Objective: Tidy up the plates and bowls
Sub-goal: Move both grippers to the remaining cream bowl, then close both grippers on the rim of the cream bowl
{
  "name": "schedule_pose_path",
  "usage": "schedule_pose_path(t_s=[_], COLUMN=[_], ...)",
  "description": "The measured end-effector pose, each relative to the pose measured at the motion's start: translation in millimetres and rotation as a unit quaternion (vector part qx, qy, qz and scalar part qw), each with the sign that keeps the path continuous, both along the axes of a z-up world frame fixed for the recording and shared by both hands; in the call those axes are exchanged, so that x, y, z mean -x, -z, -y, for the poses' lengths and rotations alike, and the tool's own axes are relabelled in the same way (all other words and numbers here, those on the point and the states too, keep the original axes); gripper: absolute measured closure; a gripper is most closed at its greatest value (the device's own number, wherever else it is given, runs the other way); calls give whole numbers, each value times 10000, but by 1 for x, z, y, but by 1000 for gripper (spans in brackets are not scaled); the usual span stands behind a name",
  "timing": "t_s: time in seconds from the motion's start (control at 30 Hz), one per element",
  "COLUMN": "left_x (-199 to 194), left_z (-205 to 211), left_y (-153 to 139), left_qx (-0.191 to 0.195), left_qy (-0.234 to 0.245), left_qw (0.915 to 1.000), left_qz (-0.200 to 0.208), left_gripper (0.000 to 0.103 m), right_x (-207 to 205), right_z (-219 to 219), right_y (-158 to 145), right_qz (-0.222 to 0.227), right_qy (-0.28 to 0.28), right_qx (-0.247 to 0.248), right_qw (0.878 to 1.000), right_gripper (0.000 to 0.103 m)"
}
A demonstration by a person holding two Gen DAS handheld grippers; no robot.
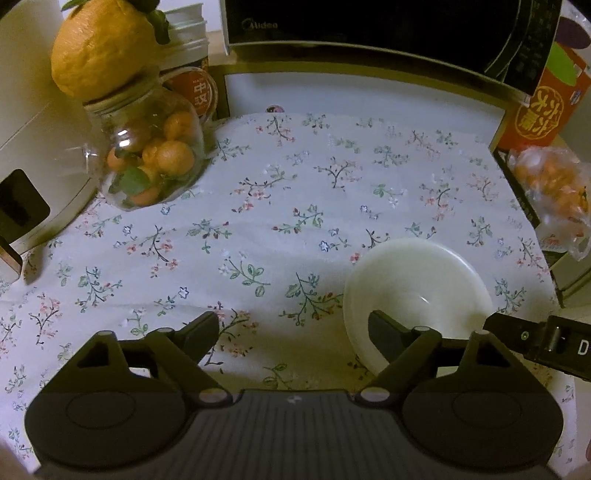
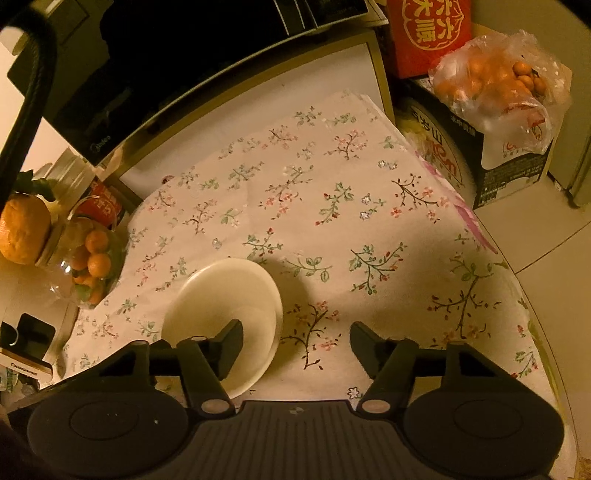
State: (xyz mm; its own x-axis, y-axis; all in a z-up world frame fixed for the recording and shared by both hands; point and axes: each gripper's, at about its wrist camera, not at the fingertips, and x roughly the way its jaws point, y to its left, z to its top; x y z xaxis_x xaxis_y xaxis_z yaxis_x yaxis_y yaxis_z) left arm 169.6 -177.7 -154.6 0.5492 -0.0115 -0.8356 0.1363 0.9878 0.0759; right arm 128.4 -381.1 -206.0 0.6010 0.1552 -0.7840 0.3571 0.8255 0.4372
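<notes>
- The left gripper (image 1: 293, 334) hangs low over the floral tablecloth (image 1: 258, 206) with its fingers spread wide and nothing between them; its right-hand finger overlaps the near rim of the white stack.
- The white bowl (image 1: 417, 295) sits in the near right part of the left wrist view, upright, resting on a white plate whose rim shows beneath its near edge.
- In the right wrist view the same bowl (image 2: 221, 306) lies near left, nested on the white plate (image 2: 271, 354), which peeks out along the right and near side.
- The right gripper (image 2: 297, 339) is also spread wide and holds nothing; its left-hand finger overlaps the bowl's inside, though whether it touches cannot be told, and its right-hand finger is over bare cloth.
- The tip of the right gripper enters the left wrist view at the right edge, just beside the bowl.
- Far left, a glass jar of small oranges (image 1: 151, 155) stands with a large yellow citrus fruit (image 1: 99, 48) on its mouth.
- A black Midea microwave (image 1: 369, 29) lines the far edge.
- Far right, a red carton (image 2: 430, 33) stands behind a plastic bag of small oranges (image 2: 498, 85), which rests on a dark box.
</notes>
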Motion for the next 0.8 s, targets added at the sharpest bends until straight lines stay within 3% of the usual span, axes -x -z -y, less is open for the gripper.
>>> schedule_pose_path(t_s=[0.47, 0.8], left_x=[-6, -9], left_z=[10, 9], left_y=[10, 14], left_qx=[30, 441], left_qy=[77, 178], left_qw=[9997, 9979], left_qz=[-211, -439], left_gripper=[39, 70], right_x=[-5, -7], right_z=[-5, -8], right_y=[6, 7], right_qz=[-103, -109], right_qy=[-85, -179], right_qx=[143, 121], right_qw=[9998, 9997], right_gripper=[60, 77])
